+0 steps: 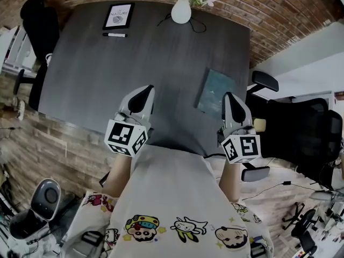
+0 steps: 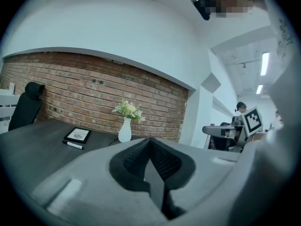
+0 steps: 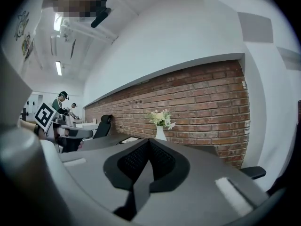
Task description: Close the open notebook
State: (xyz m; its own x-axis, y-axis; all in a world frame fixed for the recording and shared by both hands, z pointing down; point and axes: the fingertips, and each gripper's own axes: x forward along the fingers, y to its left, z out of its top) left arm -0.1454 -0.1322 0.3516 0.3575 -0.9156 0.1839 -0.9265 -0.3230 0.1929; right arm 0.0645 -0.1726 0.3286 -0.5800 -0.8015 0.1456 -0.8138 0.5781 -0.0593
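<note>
Left gripper [image 1: 144, 93]: jaws pressed together, pads meeting, nothing between them. It hangs over the near edge of the table [image 1: 134, 58], pointing almost level across it

Right gripper [image 1: 231, 99]: jaws likewise closed on nothing, also near the table edge

Notebook [image 1: 215, 92]: flat on the table, just ahead of the right gripper's tips and a little to their left, well off to the right of the left gripper. Neither gripper touches it. We see one teal cover and no spread of pages, so we read it as closed; neither gripper view shows it

Far ahead of both grippers: vase [image 1: 181, 11], frame [image 1: 118, 16], pen [image 1: 115, 35], all apart from the notebook

Step, as we judge it: the closing looks done, hands clear. Next move calls for no grip, only a check that the cover lies flat, and keeping the right tips from nudging the notebook
</note>
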